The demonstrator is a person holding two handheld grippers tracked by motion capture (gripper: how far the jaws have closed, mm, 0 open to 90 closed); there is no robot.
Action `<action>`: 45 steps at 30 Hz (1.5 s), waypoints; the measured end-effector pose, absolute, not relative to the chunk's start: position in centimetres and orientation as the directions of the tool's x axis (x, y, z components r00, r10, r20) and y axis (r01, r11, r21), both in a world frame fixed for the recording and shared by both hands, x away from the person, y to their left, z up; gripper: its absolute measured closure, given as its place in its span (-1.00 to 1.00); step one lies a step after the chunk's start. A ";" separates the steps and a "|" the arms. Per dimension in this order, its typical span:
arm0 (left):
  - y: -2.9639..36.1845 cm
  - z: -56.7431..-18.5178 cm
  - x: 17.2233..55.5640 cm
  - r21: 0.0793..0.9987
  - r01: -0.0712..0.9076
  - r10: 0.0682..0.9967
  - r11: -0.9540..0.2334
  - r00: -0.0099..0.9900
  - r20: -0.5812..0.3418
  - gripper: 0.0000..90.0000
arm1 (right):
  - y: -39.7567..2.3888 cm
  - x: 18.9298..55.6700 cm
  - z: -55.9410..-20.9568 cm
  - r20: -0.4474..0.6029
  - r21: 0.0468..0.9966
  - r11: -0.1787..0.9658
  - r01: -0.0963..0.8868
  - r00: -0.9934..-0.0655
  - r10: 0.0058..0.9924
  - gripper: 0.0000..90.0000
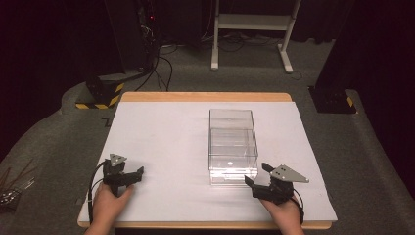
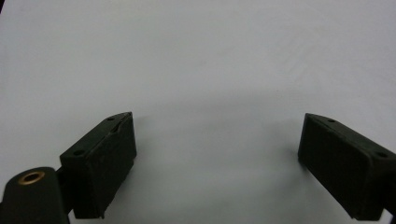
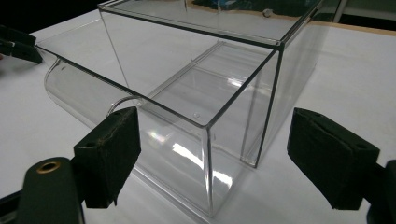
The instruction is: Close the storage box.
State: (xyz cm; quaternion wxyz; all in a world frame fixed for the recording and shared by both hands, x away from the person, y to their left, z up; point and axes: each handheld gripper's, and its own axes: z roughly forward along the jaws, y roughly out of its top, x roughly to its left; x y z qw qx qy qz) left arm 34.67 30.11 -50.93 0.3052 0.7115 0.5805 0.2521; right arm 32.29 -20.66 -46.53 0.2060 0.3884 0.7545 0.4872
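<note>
— Presumably a slip is to be feared at the right gripper?

— Yes. Its jaws are spread wide, nothing is held, and the clear box lies just ahead of them, near the middle of the table. If only a smooth corner were caught, the box could be pushed away or tipped.

— And the left gripper?

— Equally wide apart; only bare white table is seen between its jaws, well apart from the box.
</note>
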 end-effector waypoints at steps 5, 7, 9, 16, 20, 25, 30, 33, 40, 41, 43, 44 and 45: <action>30.1 -50.9 34.7 0.727 0.672 0.980 -0.139 0.199 0.004 -0.75 | -20.5 32.8 -46.5 0.072 0.895 0.217 0.389 -0.608 0.791 -0.61; 30.1 -50.9 34.7 0.727 0.672 0.980 -0.141 0.199 0.005 -0.75 | -20.4 33.1 -46.5 0.074 0.895 0.213 0.391 -0.602 0.795 -0.60; 30.1 -50.9 34.7 0.727 0.672 0.980 -0.140 0.199 0.004 -0.75 | -20.4 33.2 -46.5 0.074 0.896 0.213 0.391 -0.602 0.795 -0.60; 30.1 -50.9 34.7 0.727 0.672 0.980 -0.140 0.199 0.004 -0.75 | -20.3 33.9 -46.6 0.075 0.896 0.207 0.393 -0.593 0.802 -0.60; 30.1 -50.9 34.7 0.727 0.672 0.980 -0.140 0.199 0.004 -0.75 | -20.3 34.1 -46.6 0.071 0.897 0.208 0.391 -0.589 0.805 -0.60; 30.1 -50.9 34.7 0.727 0.672 0.980 -0.140 0.199 0.005 -0.74 | -20.2 34.5 -46.6 0.071 0.897 0.203 0.392 -0.583 0.809 -0.60; 30.1 -50.9 34.7 0.727 0.672 0.980 -0.141 0.199 0.006 -0.75 | -20.2 34.8 -46.6 0.072 0.898 0.199 0.393 -0.577 0.814 -0.60; 30.1 -50.9 34.7 0.727 0.672 0.980 -0.141 0.199 0.006 -0.75 | -20.2 34.9 -46.7 0.072 0.898 0.198 0.394 -0.574 0.816 -0.60; 30.1 -50.9 34.6 0.727 0.672 0.980 -0.142 0.198 0.008 -0.74 | -20.1 35.6 -46.7 0.075 0.898 0.192 0.396 -0.568 0.819 -0.60; 30.1 -50.9 34.6 0.727 0.672 0.980 -0.142 0.198 0.008 -0.74 | -20.0 35.7 -46.7 0.077 0.899 0.188 0.396 -0.566 0.821 -0.60; 30.1 -50.9 34.6 0.727 0.671 0.980 -0.142 0.199 0.008 -0.74 | -20.0 35.8 -46.8 0.077 0.900 0.187 0.394 -0.565 0.822 -0.59; 30.1 -50.9 34.6 0.727 0.671 0.980 -0.142 0.199 0.008 -0.74 | -20.0 35.9 -46.7 0.077 0.900 0.187 0.394 -0.564 0.822 -0.59; 30.1 -50.9 34.6 0.727 0.671 0.980 -0.142 0.199 0.008 -0.74 | -20.0 35.9 -46.7 0.077 0.900 0.187 0.394 -0.564 0.822 -0.59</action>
